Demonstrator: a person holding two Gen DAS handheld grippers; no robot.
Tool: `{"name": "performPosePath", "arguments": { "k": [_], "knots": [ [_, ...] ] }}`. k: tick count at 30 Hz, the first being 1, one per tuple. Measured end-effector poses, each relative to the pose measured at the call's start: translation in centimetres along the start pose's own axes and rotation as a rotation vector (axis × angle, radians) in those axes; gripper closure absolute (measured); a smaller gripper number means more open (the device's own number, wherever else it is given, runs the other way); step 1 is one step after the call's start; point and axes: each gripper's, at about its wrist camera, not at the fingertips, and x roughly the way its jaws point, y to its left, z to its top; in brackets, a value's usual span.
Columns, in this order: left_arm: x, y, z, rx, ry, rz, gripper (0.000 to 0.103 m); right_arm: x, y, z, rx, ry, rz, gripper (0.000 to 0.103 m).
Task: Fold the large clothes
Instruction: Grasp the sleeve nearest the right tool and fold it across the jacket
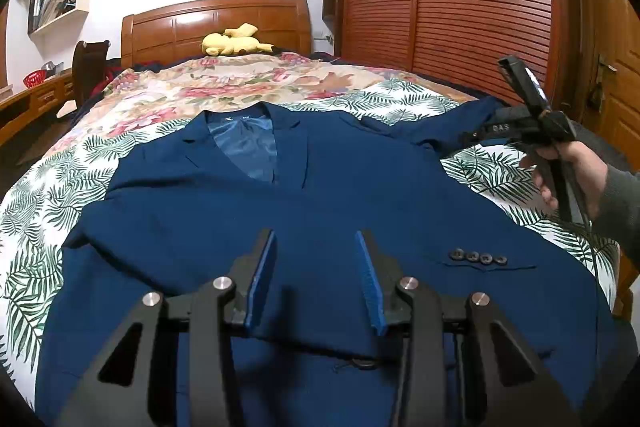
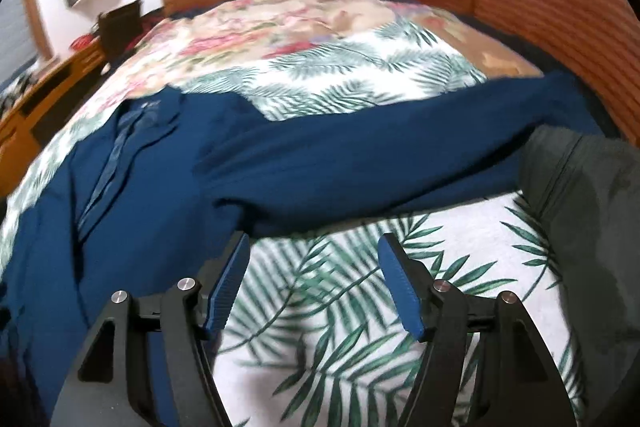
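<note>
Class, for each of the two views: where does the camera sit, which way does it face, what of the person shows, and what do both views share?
Left wrist: sits behind the open left gripper, above the blue jacket, facing the headboard; the right gripper and hand show.
Right wrist: sits behind the open right gripper, over the leaf-print cover, facing the jacket's sleeve.
Shared: jacket, yellow plush toy, headboard.

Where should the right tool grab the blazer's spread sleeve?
Take the sleeve near its cuff end, coming in low from the near edge. It lies flat, stretched sideways across the bedspread, its long lower edge exposed just ahead of the open right tool. Pinching there probably lets it fold over the blazer.
</note>
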Motion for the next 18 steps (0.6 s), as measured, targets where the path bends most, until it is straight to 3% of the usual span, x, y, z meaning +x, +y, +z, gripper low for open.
{"name": "performPosePath", "arguments": {
  "k": [9, 16, 18],
  "knots": [
    [0.3, 0.1, 0.0, -0.005, 0.009, -0.002, 0.064, 2.7, -3.8, 0.8, 0.244, 0.04, 0.058, 0.035],
    [0.3, 0.0, 0.0, -0.003, 0.013, -0.001, 0.064, 4.0, -4.8, 2.3, 0.325, 0.033, 0.066, 0.035],
    [0.3, -0.1, -0.1, -0.002, 0.014, -0.001, 0.064, 4.4, -4.8, 2.8, 0.321, 0.028, 0.035, 0.052]
  ]
}}
